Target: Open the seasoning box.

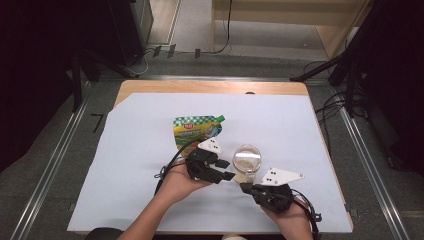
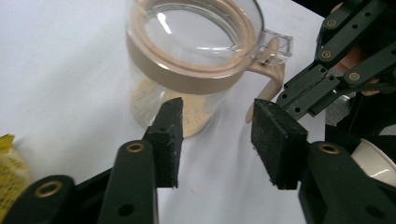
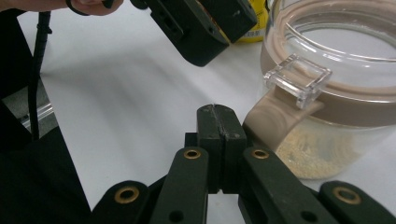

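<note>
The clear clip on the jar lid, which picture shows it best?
The right gripper view: the clear clip sits big and sharp above the tan latch. The left gripper view catches it smaller, at the jar's far edge. From the high view it is too tiny to make out.

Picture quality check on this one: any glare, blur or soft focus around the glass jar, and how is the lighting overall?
High view: evenly lit white sheet, dark room edges, the glass jar small but sharp. Left gripper view: bright glare streaks on the jar's lid; the left gripper pads crisp, the yellow pouch at the edge soft. Right gripper view: the right gripper sharp, the jar's beige clasp smeared by blur.
</note>
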Action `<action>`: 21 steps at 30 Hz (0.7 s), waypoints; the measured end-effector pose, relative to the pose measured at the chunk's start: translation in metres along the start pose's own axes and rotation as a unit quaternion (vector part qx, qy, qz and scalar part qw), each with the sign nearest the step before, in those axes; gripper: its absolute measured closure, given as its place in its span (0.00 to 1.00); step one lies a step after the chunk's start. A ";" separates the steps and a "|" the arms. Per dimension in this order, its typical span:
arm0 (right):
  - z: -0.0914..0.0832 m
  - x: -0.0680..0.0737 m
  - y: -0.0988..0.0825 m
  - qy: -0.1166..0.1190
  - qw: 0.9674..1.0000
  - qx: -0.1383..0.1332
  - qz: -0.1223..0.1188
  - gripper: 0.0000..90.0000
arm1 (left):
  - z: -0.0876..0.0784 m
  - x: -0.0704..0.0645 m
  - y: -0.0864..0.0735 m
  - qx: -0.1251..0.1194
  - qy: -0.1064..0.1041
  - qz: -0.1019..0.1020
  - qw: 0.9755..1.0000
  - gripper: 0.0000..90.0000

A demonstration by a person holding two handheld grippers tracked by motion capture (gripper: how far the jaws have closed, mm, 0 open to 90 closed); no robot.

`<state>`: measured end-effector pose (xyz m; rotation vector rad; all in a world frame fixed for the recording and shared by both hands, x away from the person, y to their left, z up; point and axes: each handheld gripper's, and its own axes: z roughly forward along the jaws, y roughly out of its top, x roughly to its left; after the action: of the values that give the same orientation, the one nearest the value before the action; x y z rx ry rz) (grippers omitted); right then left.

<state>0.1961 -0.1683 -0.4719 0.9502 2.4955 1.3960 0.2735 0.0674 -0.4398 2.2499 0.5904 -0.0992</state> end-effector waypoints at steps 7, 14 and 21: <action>0.008 0.004 -0.001 -0.010 1.000 0.006 -0.005 1.00 | -0.005 0.003 -0.001 -0.009 0.002 -0.007 1.000 0.55; 0.004 0.000 -0.004 -0.020 1.000 0.010 -0.003 1.00 | -0.007 0.001 -0.002 -0.021 0.011 0.011 1.000 0.53; -0.004 -0.012 -0.007 -0.026 1.000 0.010 0.005 1.00 | -0.006 0.000 -0.002 -0.014 0.018 0.012 1.000 0.52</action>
<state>0.2002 -0.1808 -0.4777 0.9909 2.4740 1.3343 0.2719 0.0730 -0.4371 2.2345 0.5794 -0.0379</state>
